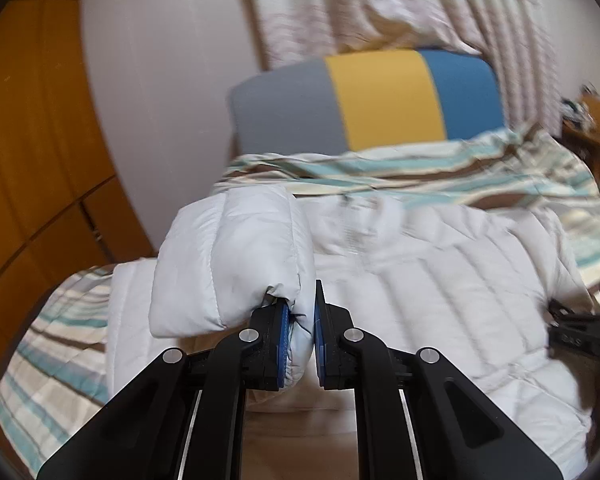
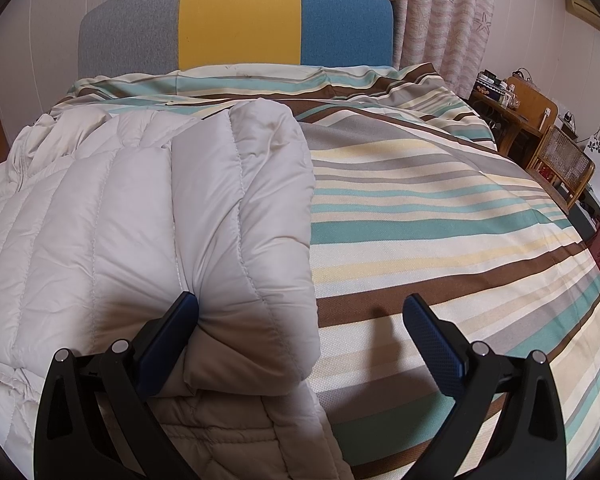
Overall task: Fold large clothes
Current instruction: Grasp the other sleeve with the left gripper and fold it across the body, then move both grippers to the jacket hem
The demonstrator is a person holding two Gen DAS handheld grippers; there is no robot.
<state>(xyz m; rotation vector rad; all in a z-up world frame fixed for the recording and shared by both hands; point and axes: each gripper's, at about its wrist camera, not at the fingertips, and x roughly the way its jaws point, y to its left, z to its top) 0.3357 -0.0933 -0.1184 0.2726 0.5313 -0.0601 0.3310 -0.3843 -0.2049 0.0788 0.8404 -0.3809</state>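
A white quilted puffer jacket [image 1: 440, 280] lies spread on a striped bed. My left gripper [image 1: 302, 320] is shut on the cuff of its left sleeve [image 1: 228, 260] and holds the sleeve lifted above the jacket body. In the right wrist view the jacket [image 2: 80, 220] fills the left half, with its right sleeve [image 2: 244, 220] folded over the body. My right gripper [image 2: 300, 312] is open, its left finger touching the folded sleeve and its right finger over the bedspread. The right gripper also shows at the far right of the left wrist view [image 1: 580, 332].
The striped bedspread [image 2: 440, 208] covers the bed. A grey, yellow and blue headboard [image 2: 240, 20] stands at the far end, with pink curtains [image 2: 448, 12] behind. Wooden furniture [image 2: 540, 128] stands to the right of the bed. An orange wardrobe [image 1: 32, 140] stands at left.
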